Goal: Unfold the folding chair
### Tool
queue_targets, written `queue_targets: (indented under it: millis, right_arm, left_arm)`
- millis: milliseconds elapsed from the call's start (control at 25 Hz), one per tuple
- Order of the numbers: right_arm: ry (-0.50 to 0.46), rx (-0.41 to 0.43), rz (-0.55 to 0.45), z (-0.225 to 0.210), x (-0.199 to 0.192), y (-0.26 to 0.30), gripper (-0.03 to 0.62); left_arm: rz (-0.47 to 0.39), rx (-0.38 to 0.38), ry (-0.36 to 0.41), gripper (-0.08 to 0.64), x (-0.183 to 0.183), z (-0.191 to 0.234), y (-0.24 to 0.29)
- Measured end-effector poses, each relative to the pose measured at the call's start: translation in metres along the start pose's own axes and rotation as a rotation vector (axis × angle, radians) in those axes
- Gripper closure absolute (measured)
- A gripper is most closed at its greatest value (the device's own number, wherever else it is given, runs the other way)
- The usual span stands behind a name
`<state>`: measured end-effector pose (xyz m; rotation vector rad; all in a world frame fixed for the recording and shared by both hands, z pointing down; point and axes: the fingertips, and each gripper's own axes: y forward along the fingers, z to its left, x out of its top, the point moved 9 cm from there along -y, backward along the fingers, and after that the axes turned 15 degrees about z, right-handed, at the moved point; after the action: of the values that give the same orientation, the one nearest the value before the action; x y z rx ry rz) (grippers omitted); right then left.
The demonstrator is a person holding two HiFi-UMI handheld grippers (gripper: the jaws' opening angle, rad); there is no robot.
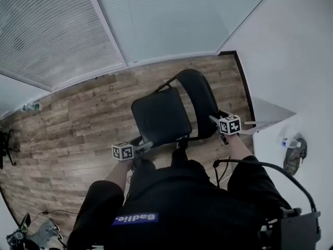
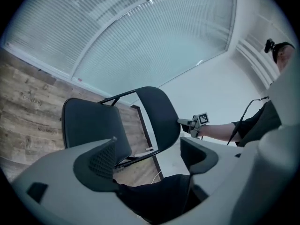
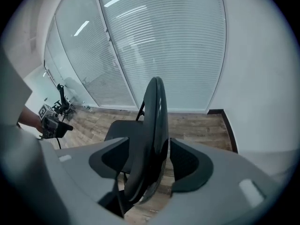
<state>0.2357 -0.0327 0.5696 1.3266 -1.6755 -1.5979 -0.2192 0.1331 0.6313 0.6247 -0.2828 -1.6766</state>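
Note:
The black folding chair stands on the wood floor in front of me, its seat (image 1: 160, 116) tilted and its rounded backrest (image 1: 200, 100) to the right. My right gripper (image 1: 214, 121) is at the backrest's edge. In the right gripper view its jaws (image 3: 149, 142) stand wide open with the backrest (image 3: 152, 125) edge-on between them, a gap showing at the right pad. My left gripper (image 1: 141, 147) is by the seat's near corner. In the left gripper view it (image 2: 149, 144) is open with nothing between its fingers; the seat (image 2: 91, 125) lies just beyond its left finger.
Glass walls with blinds (image 1: 156, 20) close off the far side and a white wall (image 1: 296, 61) the right. A small bottle (image 1: 31, 107) and a tripod (image 1: 5, 145) stand at the left, cables (image 1: 41, 228) at the lower left, small items (image 1: 294, 151) by the right wall.

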Motion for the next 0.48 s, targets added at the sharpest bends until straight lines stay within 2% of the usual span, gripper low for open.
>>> queue_targets:
  millis: [160,280,400,480]
  right_arm:
    - [0.008,-0.045,-0.09,0.024,-0.011,-0.04,0.351]
    - [-0.051,-0.05,-0.141,0.053,-0.012,-0.062,0.351]
    - [-0.141,-0.009,-0.181,0.09,-0.014,-0.074,0.353]
    - [-0.167,0.045,-0.222,0.113,-0.009,-0.079,0.353]
  left_arm:
    - [-0.061,-0.043,0.1,0.152,0.024,-0.049,-0.028]
    - [-0.146,-0.083,0.185,0.152,0.047,-0.09,-0.043]
    - [-0.216,-0.132,0.261,0.152,0.062,-0.134,-0.051]
    - [-0.244,-0.154,0.307,0.153,0.073,-0.157,-0.058]
